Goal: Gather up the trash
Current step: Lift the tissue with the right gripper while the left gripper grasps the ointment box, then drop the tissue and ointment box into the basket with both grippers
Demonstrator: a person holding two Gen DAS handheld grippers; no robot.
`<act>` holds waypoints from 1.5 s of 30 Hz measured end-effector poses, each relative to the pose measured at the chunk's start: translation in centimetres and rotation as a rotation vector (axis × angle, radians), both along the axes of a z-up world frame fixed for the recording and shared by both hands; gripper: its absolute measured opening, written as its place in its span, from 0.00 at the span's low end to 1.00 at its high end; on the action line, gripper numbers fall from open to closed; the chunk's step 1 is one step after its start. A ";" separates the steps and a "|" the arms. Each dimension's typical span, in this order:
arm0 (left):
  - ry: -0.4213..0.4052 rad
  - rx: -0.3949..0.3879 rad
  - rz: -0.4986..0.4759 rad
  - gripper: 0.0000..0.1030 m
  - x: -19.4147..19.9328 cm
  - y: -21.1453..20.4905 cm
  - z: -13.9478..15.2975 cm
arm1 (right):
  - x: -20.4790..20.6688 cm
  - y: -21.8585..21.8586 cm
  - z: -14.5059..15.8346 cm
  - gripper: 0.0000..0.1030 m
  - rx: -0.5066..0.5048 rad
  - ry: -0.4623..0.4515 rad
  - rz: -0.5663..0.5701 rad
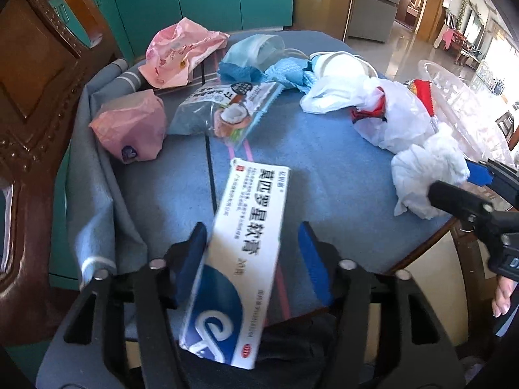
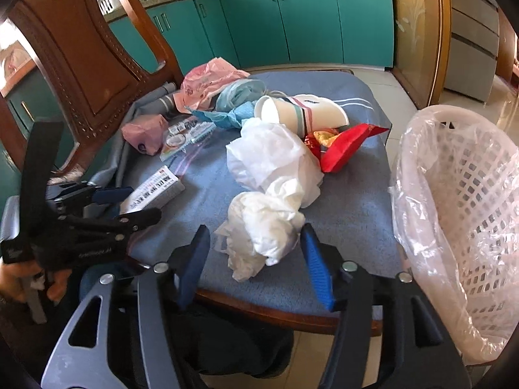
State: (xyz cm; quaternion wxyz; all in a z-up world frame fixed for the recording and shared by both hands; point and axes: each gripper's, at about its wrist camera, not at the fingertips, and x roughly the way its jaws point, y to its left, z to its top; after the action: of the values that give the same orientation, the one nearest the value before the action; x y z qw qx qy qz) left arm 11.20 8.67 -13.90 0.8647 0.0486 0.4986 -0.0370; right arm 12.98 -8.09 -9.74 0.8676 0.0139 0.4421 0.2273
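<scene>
Trash lies on a table with a blue cloth [image 1: 324,162]. My left gripper [image 1: 253,236] is open around a white and blue ointment box [image 1: 240,253], which lies between its fingers; I cannot tell if they touch it. The box also shows in the right wrist view [image 2: 152,191]. My right gripper [image 2: 256,243] is open, its fingers either side of a crumpled white tissue [image 2: 259,227], also seen from the left wrist [image 1: 425,178]. A white lined waste basket [image 2: 460,210] stands at the table's right.
Also on the cloth: pink bags [image 1: 181,55] [image 1: 129,126], a coconut snack packet [image 1: 223,113], blue masks [image 1: 253,52], a white plastic bag [image 2: 272,152], a paper cup [image 2: 298,113], a red wrapper [image 2: 343,149]. A wooden chair [image 2: 81,48] stands left, teal cabinets [image 2: 292,16] behind.
</scene>
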 end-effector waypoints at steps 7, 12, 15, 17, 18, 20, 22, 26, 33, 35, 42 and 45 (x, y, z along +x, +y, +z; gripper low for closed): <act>-0.055 -0.050 0.062 0.44 -1.4 0.6 1.0 | -0.1 0.6 -0.6 0.29 0.001 0.010 0.027; -0.128 -0.104 0.106 0.44 -3.0 1.8 3.2 | -0.8 0.1 0.4 0.26 0.040 -0.008 0.051; -0.154 -0.153 0.112 0.44 -3.4 2.0 4.2 | -1.2 -0.7 1.5 0.26 0.066 -0.025 0.047; -0.169 -0.183 0.106 0.44 -3.6 2.0 5.0 | -1.3 -1.3 2.5 0.26 0.097 -0.033 0.042; -0.179 -0.198 0.103 0.44 -3.8 1.8 5.5 | -1.4 -1.8 3.0 0.26 0.111 -0.040 0.037; -0.193 -0.227 0.087 0.44 -3.8 1.3 6.3 | -1.7 -3.4 4.4 0.26 0.124 -0.078 0.005; -0.199 -0.263 0.065 0.44 -3.7 0.3 7.1 | -1.9 -5.4 5.8 0.26 0.116 -0.127 -0.051; -0.204 -0.304 -0.041 0.44 -2.6 -3.9 8.0 | -1.9 -10.5 7.2 0.26 0.056 -0.197 -0.202; -0.171 -0.406 -0.264 0.44 1.3 -15.0 8.9 | -2.2 -18.9 5.4 0.26 -0.029 -0.167 -0.425; -0.154 -0.442 -0.313 0.44 2.6 -17.7 9.0 | -2.6 -20.5 5.1 0.26 -0.036 -0.161 -0.458; -0.045 -0.505 -0.401 0.45 6.8 -24.9 6.6 | -3.1 -24.9 4.8 0.26 -0.038 -0.159 -0.538; -0.033 -0.479 -0.379 0.67 7.6 -26.1 5.4 | -3.2 -25.8 4.2 0.26 -0.032 -0.147 -0.543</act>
State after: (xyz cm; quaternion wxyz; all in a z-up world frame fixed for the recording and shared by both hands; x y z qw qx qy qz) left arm 18.83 -17.39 -8.46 0.8372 -0.0639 0.4437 -0.3133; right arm 9.74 -33.85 -5.52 0.9265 0.1016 0.3619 -0.0199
